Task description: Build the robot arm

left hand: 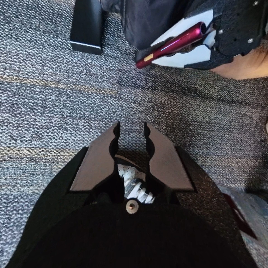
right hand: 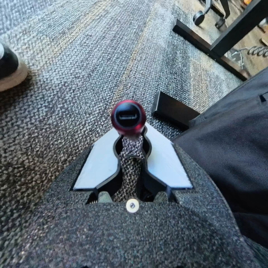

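My right gripper is shut on a dark red metal cylinder. The cylinder points straight at the camera and shows a black end with a small port. From the left wrist view the same cylinder lies along the white fingers of the right gripper, at the top right above the carpet. My left gripper is open and empty, with a clear gap between its dark fingers. It hangs over grey carpet, well apart from the cylinder.
A black rectangular bar lies on the carpet and also shows in the right wrist view. Dark fabric hangs at the right. There is a shoe at the left, and black desk legs and a chair caster far right. A laced shoe is below my left gripper. One gripper's finger ends stand about 15 cm off the other's.
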A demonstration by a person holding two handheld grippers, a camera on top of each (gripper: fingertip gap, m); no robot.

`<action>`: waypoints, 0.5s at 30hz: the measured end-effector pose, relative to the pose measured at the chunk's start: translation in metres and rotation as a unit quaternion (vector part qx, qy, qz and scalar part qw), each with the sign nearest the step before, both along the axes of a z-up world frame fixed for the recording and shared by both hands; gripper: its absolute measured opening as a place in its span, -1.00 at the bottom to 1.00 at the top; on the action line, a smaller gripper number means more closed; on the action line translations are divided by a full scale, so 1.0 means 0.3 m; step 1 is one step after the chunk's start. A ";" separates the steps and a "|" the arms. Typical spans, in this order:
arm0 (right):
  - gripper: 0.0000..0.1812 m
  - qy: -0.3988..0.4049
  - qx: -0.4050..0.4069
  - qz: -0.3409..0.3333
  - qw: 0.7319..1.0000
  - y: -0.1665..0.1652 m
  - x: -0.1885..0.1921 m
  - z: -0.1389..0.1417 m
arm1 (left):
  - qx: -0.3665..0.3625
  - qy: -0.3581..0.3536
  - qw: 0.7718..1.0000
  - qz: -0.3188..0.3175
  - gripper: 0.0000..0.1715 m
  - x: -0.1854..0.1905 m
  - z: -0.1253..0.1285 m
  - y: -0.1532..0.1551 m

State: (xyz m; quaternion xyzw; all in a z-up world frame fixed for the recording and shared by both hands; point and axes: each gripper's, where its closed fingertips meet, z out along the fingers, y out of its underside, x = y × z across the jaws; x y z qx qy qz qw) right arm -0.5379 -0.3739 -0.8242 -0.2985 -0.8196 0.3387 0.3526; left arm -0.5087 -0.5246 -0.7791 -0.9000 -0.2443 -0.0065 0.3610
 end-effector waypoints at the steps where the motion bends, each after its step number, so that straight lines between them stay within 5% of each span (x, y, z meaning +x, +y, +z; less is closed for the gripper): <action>1: -0.76 -0.010 -0.019 -0.006 1.000 0.004 -0.006 0.002 | 0.004 -0.003 1.000 0.007 -0.62 -0.011 0.005 0.004; 8: -0.76 -0.052 -0.060 -0.059 0.995 0.097 -0.026 -0.016 | -0.006 0.000 1.000 -0.007 -0.63 0.006 -0.011 0.020; 15: -0.76 -0.055 -0.081 -0.058 0.993 0.071 -0.031 0.002 | -0.006 0.007 1.000 -0.009 -0.63 -0.010 -0.007 0.022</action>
